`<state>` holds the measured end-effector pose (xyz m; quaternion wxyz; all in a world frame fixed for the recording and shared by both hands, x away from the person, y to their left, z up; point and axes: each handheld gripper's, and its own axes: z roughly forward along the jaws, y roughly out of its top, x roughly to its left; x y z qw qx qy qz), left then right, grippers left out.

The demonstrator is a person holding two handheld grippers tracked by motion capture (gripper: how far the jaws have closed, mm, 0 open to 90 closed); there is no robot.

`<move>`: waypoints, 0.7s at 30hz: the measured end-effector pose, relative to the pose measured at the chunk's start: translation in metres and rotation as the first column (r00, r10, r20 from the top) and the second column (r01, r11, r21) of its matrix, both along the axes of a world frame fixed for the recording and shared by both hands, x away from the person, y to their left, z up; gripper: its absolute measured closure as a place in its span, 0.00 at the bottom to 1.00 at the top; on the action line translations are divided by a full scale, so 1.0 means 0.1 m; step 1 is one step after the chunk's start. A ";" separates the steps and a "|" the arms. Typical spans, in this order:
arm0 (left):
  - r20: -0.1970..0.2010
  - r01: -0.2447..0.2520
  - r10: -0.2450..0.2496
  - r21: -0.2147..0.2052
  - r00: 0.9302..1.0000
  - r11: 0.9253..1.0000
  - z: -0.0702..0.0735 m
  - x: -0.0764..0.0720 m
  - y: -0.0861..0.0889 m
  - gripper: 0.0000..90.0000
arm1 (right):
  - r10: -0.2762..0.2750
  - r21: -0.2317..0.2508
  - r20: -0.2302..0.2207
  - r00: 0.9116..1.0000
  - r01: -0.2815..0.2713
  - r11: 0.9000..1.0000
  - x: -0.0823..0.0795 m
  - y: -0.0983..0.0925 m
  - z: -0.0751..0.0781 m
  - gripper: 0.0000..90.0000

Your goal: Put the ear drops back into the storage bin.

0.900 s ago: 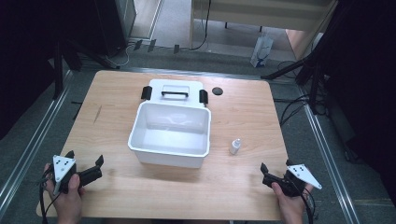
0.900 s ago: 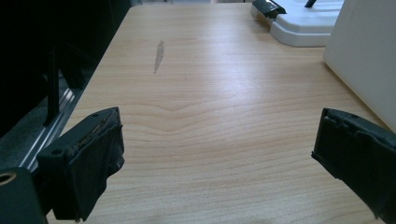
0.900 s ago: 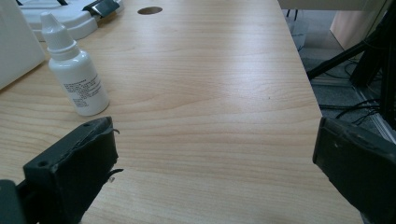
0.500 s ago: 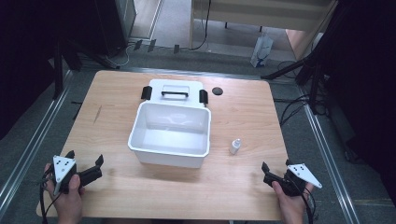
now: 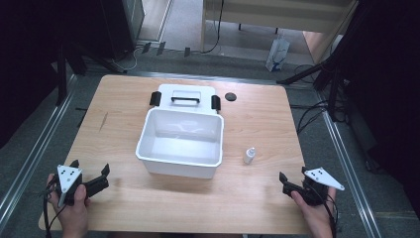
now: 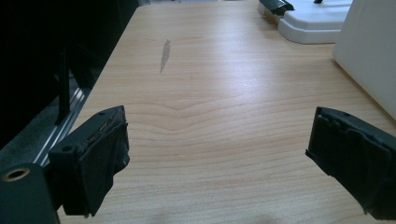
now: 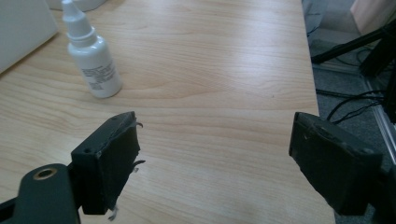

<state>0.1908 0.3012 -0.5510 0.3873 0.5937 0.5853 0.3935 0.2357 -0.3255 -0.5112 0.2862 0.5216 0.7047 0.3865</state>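
Fingers (image 6: 93, 163) of left gripper (image 5: 89, 181) spread wide, empty, table (image 5: 124, 114) 7 o'clock. Right gripper (image 5: 292, 184) fingers likewise, 5 o'clock. Dropper bottle (image 5: 249, 155) upright, just beside white bin (image 5: 181, 136) at 3 o'clock.

The bench (image 5: 257, 124) is showing pale wood grain with a smooth, faintly glossy finish, catching soft light in both gripper views, and a dull grey scuff (image 6: 164, 49) is marking it. The white bin (image 5: 181, 139) at the centre is looking like smooth plastic with a mild sheen, as is its lid (image 5: 185, 97) at 12 o'clock from it. The small dropper bottle (image 7: 91, 53) is appearing as white plastic wearing a paper label. The left claw (image 6: 219, 158) and right claw (image 7: 215, 163) are showing matt black pads, roughened and fraying at the edges.
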 end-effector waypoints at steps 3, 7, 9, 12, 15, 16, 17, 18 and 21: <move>-0.004 0.001 -0.001 0.006 1.000 1.000 0.00 0.00 0.00 0.07 | 0.045 0.014 -0.063 0.997 -0.045 0.999 0.07 0.02 0.17 0.19; -0.003 0.003 -0.003 0.007 1.000 1.000 0.00 0.00 0.00 0.07 | 0.075 -0.017 -0.111 0.991 -0.077 0.997 0.13 0.05 0.27 0.19; -0.004 0.005 -0.005 0.007 1.000 1.000 0.00 0.01 0.00 0.07 | 0.107 -0.068 -0.176 0.979 -0.120 0.990 0.21 0.11 0.36 0.19; -0.006 0.006 -0.006 0.010 1.000 1.000 0.00 0.00 0.00 0.07 | 0.124 -0.126 -0.256 0.959 -0.160 0.979 0.30 0.19 0.41 0.19; -0.007 0.007 -0.007 0.010 1.000 1.000 0.00 0.00 -0.01 0.07 | 0.129 -0.144 -0.341 0.931 -0.187 0.972 0.39 0.26 0.43 0.20; -0.008 0.008 -0.008 0.009 1.000 1.000 0.00 0.01 0.00 0.07 | 0.130 -0.155 -0.365 0.922 -0.197 0.968 0.42 0.29 0.44 0.20; -0.008 0.007 -0.007 0.009 1.000 1.000 0.00 0.01 0.00 0.07 | 0.134 -0.164 -0.393 0.910 -0.213 0.963 0.46 0.31 0.44 0.20; -0.008 0.008 -0.008 0.007 1.000 1.000 0.00 0.01 0.00 0.07 | 0.133 -0.180 -0.413 0.901 -0.224 0.958 0.49 0.34 0.43 0.20; -0.005 0.008 -0.008 0.001 1.000 1.000 0.00 0.01 0.00 0.07 | 0.134 -0.202 -0.470 0.872 -0.254 0.946 0.56 0.41 0.43 0.20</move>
